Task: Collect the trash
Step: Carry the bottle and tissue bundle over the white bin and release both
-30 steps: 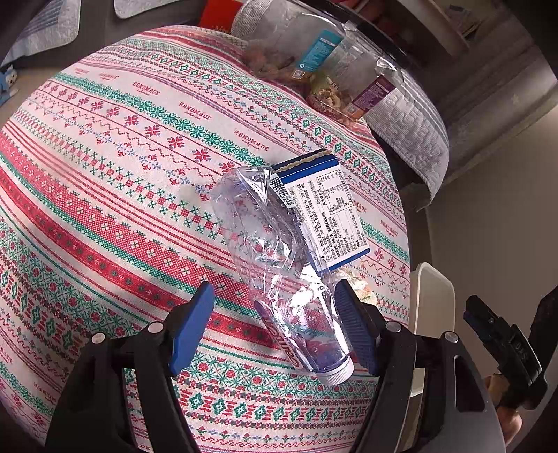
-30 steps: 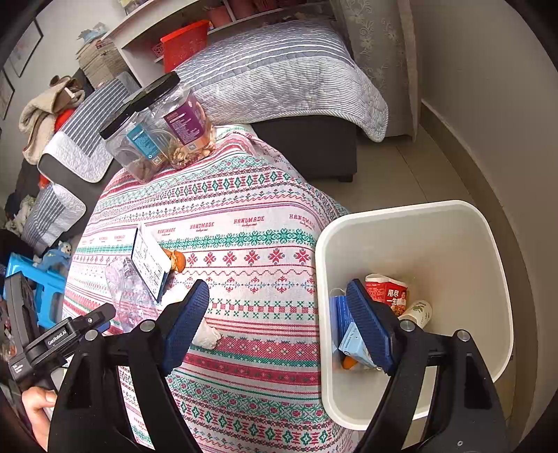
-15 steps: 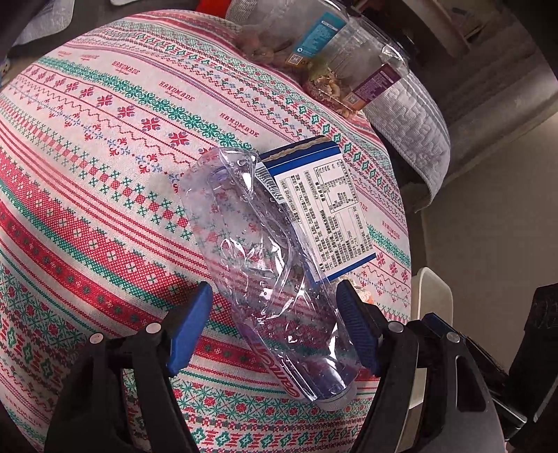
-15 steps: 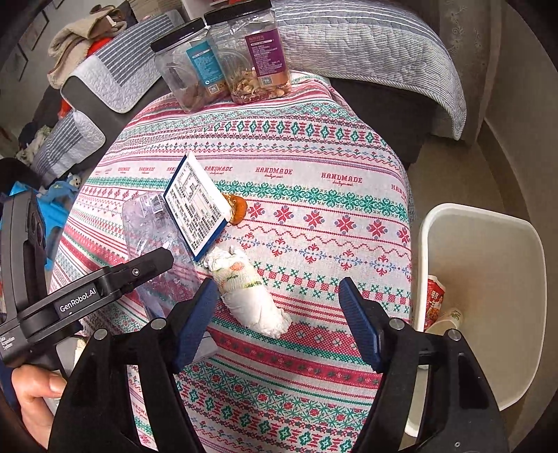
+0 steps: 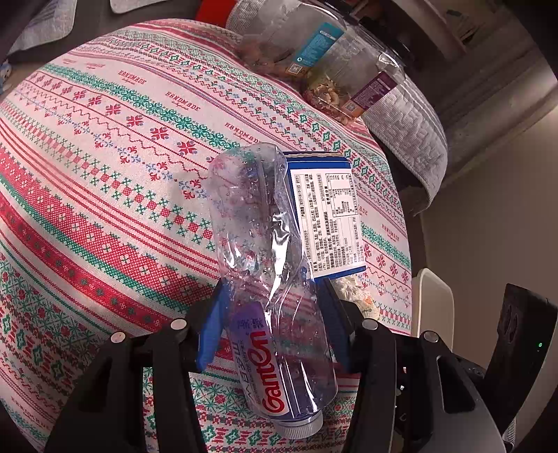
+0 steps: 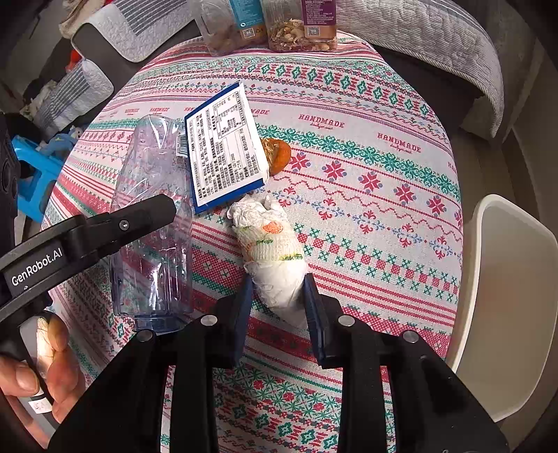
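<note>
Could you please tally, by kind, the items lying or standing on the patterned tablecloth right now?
Crushed plastic bottle: 1
Blue-and-white carton: 1
Wadded paper towel: 1
Orange peel scrap: 1
Clear snack jars: 2, teal-labelled jar and purple-labelled jar
Total: 6

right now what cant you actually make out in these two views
- Bin contents: the white bin is cut off by the right wrist view's right edge; only its rim and bare inner wall show.
- Jar lids: the two snack jars are cropped by that view's top edge.
- Orange scrap: partly under the blue-edged carton.
- Carton's print: too small to read.
- Wadded tissue: in the left wrist view, mostly behind the crushed bottle and the gripper finger.
</note>
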{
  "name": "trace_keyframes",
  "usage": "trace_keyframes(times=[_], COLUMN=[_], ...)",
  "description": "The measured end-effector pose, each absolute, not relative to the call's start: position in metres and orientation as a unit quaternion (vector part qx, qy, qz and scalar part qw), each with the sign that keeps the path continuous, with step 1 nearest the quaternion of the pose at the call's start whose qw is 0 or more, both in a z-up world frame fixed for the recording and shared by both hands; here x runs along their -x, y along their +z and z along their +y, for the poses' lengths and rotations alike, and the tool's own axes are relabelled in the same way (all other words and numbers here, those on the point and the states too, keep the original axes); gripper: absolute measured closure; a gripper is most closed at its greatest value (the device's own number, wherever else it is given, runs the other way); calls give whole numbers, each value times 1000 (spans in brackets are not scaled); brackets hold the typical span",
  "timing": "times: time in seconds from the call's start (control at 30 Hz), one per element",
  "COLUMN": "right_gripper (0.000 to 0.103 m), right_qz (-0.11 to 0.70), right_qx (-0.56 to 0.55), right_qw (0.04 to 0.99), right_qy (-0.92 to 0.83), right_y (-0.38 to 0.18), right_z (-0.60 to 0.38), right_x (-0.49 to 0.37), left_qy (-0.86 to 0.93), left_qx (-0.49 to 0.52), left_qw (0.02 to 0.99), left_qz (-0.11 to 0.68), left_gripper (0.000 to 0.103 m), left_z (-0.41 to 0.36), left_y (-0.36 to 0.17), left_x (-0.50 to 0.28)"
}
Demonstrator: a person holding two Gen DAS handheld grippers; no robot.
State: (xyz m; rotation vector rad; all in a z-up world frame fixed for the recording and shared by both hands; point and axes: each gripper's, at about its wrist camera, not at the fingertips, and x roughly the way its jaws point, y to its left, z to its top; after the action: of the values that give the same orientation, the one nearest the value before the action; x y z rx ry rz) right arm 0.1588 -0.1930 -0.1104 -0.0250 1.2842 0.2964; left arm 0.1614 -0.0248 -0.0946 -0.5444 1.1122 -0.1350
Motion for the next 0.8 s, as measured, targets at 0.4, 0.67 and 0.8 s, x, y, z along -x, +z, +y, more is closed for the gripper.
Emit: trace_keyframes(times=[0.4,0.67,0.8], right_gripper=[80,80,80], right_qz=[570,549,518], right_qx=[-35,-105,-143], right_qw=[809,822,840], right_qy=[140,109,76], right_y=[-82,-64,-46], right_z=[-216,-264,-298], right_x=[-150,-149,-140], left_qy=[-48,-83,-107], left_qx=[268,236,227], left_qw=[829,850,853], left_qz=[489,465,457], left_gripper=[52,52,52], left_z=[8,-10,-27], left_y=[-64,-42,-33], left_x=[-146,-134,-131])
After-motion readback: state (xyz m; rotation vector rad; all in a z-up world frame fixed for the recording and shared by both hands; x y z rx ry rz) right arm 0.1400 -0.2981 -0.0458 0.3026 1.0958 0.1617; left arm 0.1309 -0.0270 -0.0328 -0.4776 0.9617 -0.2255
